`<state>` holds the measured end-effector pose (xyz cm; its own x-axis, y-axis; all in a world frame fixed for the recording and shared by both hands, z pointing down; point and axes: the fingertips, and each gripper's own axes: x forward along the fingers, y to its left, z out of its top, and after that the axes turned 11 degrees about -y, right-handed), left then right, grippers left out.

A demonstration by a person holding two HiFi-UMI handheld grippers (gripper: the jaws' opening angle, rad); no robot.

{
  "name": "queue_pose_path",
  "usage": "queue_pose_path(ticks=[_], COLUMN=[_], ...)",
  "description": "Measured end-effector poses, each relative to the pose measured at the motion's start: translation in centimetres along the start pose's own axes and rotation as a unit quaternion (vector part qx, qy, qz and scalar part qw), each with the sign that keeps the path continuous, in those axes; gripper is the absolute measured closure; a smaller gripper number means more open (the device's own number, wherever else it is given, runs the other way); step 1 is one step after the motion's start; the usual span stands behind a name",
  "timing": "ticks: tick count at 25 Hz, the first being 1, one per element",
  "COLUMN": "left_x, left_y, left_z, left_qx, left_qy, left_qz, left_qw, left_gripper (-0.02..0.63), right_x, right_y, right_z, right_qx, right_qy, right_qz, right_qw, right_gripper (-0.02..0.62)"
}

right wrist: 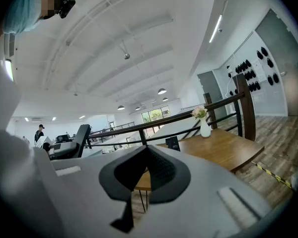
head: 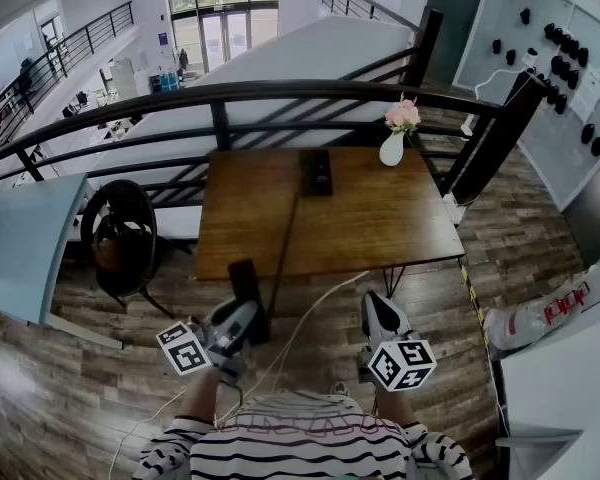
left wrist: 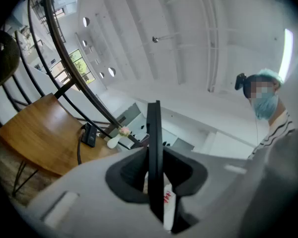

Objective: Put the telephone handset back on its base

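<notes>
The black telephone base (head: pixel 318 173) lies at the far middle of the wooden table (head: pixel 380 228); its dark cord (head: pixel 285 248) runs off the near edge. My left gripper (head: pixel 246 320) is shut on the black handset (head: pixel 245 286), held upright in front of the table. In the left gripper view the handset (left wrist: pixel 154 133) stands edge-on, clamped by the left gripper (left wrist: pixel 155 175), with the base (left wrist: pixel 89 134) far off. My right gripper (head: pixel 373 306) hovers beside it, short of the table. The right gripper (right wrist: pixel 147 168) is shut and empty, pointing toward the base (right wrist: pixel 173 143).
A white vase with pink flowers (head: pixel 394 140) stands at the table's far right corner. A dark railing (head: pixel 280 93) runs behind the table. A round black chair (head: pixel 120 233) sits to the left, and a white cable (head: pixel 310 318) trails over the wooden floor.
</notes>
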<state>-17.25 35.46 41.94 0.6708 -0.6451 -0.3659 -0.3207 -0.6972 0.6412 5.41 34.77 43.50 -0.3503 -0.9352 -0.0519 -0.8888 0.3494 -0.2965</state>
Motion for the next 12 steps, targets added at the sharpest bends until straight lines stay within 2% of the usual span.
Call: queue_pose_path(ticks=[6,12], left_x=[-0.7,-0.1], left_y=[0.7,2.2], left_z=[-0.2,-0.8], left_qx=[-0.016,-0.035], left_qy=[0.005,0.009], left_qz=[0.000,0.006], left_qw=[0.9999,0.9993], left_gripper=[0.531,0.531], right_x=[-0.4,0.4], right_y=[0.4,-0.7], right_z=[-0.6,-1.4], right_qx=[0.029,0.038], right_qy=[-0.011,0.005], right_qz=[-0.016,-0.031], right_qw=[0.999,0.999], right_gripper=[0.595,0.594])
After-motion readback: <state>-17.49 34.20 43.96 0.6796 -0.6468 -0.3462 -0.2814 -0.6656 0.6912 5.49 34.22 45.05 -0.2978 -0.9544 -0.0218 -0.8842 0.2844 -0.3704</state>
